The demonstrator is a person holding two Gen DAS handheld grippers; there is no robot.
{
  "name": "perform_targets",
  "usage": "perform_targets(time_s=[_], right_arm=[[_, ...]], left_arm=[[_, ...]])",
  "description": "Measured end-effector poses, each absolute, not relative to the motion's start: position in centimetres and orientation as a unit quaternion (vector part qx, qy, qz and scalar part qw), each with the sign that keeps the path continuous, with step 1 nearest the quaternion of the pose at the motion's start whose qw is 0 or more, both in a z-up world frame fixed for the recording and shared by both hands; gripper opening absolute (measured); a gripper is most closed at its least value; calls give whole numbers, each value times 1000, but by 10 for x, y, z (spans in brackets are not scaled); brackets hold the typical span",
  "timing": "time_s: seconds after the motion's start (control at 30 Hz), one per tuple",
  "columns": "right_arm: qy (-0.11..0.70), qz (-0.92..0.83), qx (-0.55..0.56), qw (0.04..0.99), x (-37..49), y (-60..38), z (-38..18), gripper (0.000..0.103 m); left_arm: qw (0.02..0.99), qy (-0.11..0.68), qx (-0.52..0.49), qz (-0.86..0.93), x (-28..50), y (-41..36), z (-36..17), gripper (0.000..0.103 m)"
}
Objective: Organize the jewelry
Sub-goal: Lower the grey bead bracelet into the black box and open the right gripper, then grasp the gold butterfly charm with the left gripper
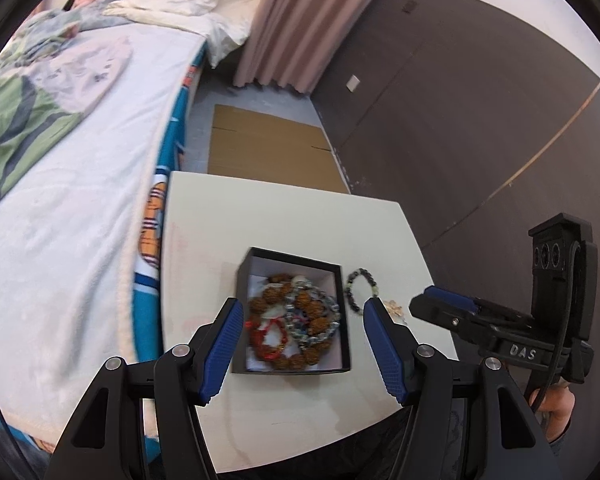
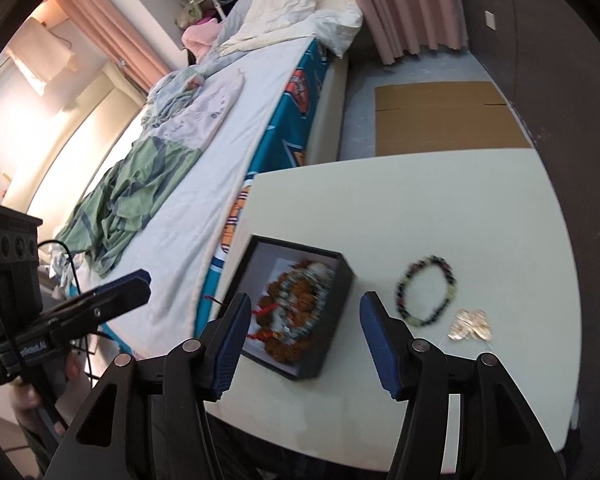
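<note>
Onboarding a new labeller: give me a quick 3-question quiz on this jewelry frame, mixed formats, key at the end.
1. True or false: the black box on the white table already holds bracelets.
2. Which lies nearer the box: A) the dark beaded bracelet or B) the gold ornament?
3. Fill in: the right gripper has its jaws ____, nothing between them.

Key: 1 true; 2 A; 3 open.

Open black box [image 1: 296,368] holds tangled, seemingly beaded bracelets [image 1: 296,320]; dark-beaded bracelet [image 2: 426,292] lies beside.
</note>
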State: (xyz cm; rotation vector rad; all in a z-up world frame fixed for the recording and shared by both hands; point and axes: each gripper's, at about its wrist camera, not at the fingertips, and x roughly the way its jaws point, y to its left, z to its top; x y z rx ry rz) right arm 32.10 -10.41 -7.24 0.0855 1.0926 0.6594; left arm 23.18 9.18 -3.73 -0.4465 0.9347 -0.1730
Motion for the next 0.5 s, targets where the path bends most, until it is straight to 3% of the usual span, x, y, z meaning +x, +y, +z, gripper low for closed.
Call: perform_targets(time_s=[0.1,0.5], right_arm=[[505,292,46,811,318,-125,-73,76],[518,243,102,814,330,-200,-94,77]], left_arm=[[865,452,-200,-92,240,75,-37,63],[855,483,-145,-123,270,9,-45,63]])
